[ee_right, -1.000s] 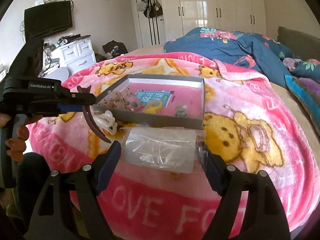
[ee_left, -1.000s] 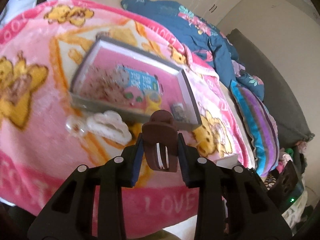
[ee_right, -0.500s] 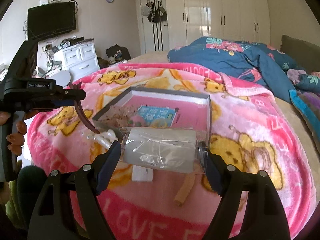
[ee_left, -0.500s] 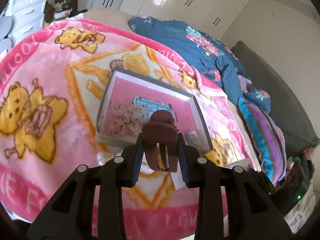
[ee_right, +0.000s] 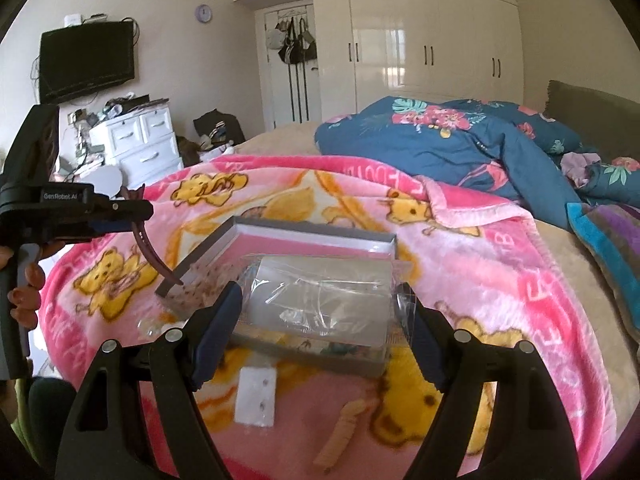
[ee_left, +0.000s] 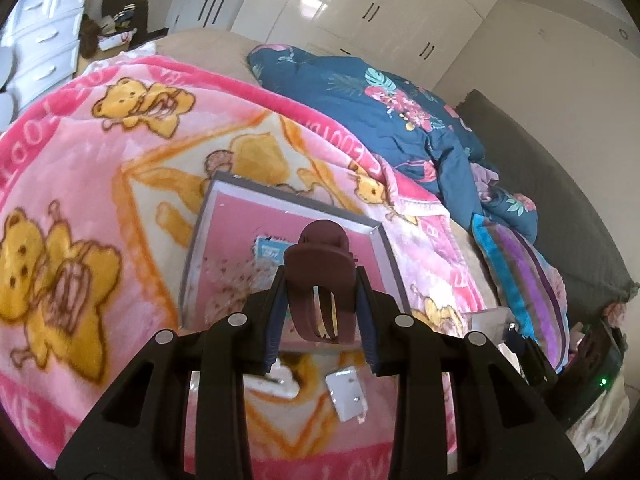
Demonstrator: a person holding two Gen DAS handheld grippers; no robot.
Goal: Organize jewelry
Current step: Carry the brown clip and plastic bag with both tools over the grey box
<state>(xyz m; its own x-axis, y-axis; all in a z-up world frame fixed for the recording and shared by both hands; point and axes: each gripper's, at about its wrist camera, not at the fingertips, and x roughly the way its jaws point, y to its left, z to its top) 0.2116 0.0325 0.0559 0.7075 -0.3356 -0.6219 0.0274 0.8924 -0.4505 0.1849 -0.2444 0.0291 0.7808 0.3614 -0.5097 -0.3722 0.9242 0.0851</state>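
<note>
Left gripper (ee_left: 322, 300): pinched narrow on a maroon claw hair clip (ee_left: 322, 280), held above the box.
Right gripper (ee_right: 320, 320): spread wide, pads pressing a clear plastic packet (ee_right: 320, 296) over the tray's near edge.
Grey box (ee_right: 280, 232): on the pink blanket (ee_right: 500, 280), already holding small pieces.
Left to do: both held items; white earring card (ee_right: 256, 396) and other bits outside the box.

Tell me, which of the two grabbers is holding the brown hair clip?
The left gripper holds the brown hair clip, pinched between its fingers. The right gripper holds a clear plastic bag instead.
</note>
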